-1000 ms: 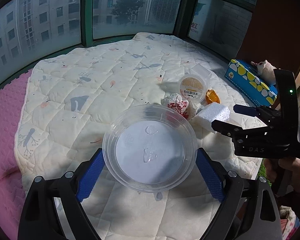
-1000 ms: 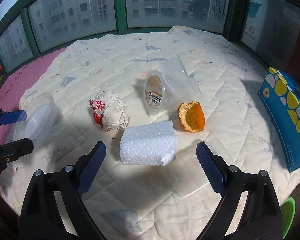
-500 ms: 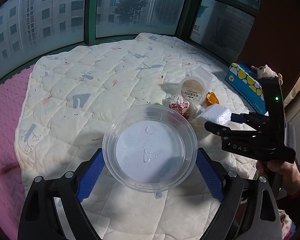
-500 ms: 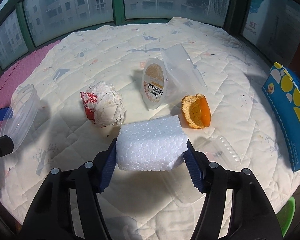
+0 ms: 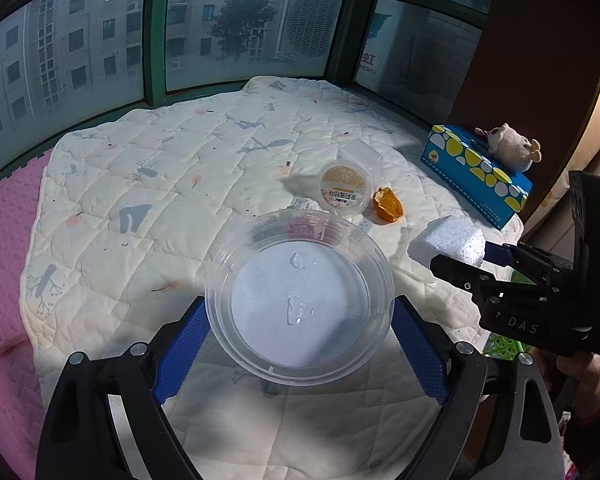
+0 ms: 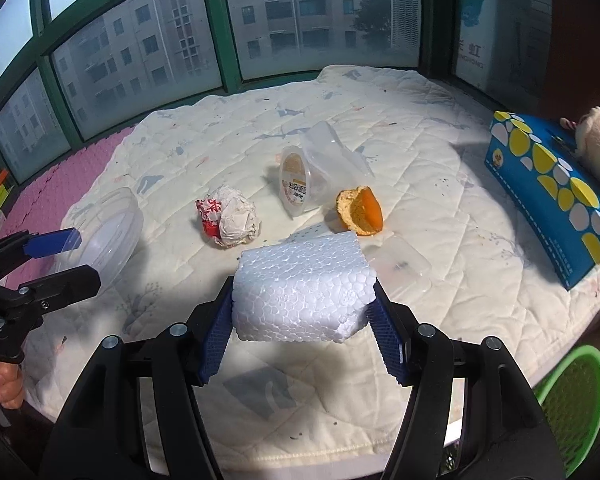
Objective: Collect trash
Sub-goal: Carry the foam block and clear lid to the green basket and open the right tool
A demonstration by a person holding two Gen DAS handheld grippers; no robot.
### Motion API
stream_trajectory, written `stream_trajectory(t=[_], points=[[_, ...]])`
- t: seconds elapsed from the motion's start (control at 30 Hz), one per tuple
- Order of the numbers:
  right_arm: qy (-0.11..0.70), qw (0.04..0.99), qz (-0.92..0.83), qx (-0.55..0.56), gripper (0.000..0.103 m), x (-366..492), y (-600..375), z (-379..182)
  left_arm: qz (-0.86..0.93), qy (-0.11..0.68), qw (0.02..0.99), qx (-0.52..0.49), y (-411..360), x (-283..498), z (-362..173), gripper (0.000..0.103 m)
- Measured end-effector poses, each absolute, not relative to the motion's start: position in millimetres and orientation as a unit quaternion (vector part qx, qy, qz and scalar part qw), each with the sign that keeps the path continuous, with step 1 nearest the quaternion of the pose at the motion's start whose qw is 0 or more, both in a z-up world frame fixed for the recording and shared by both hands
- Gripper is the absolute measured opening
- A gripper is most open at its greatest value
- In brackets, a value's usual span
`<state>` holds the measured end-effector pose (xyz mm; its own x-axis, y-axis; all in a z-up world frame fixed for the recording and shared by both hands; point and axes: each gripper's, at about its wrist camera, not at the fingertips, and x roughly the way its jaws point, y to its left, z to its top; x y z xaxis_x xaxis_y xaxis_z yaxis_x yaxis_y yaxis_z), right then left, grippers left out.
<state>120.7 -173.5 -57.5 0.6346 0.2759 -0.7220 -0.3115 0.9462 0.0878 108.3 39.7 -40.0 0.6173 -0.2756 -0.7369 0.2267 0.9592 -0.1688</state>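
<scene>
**Both hands loaded: tub and foam**

Left wrist view: my left gripper (image 5: 300, 340) is clamped on the clear plastic tub (image 5: 299, 300), held above the quilt (image 5: 140, 184). It is thin, slick and flexes, so I grip it across the rim.

Right wrist view: my right gripper (image 6: 302, 316) squeezes the foam block (image 6: 302, 292) by its side faces, lifted off the quilt. The block is featherlight and crumbly, so I press gently.

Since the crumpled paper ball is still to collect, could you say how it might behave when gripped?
The crumpled paper ball looks light and hollow, so it would probably squash between the pads. Its creased, irregular surface should grip well. Being roundish, it might roll on the quilt if nudged.
</scene>
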Motion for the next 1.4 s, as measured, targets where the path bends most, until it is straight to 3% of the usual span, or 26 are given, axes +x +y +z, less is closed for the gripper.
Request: stream_trajectory(t=[1.4], points=[[0.394,0.901,-0.119,0.135,0.064,-20.9,-457.4,-82.5,-0.340,0.419,0.840,0.060,-224.3,83.7,-33.3,0.087]])
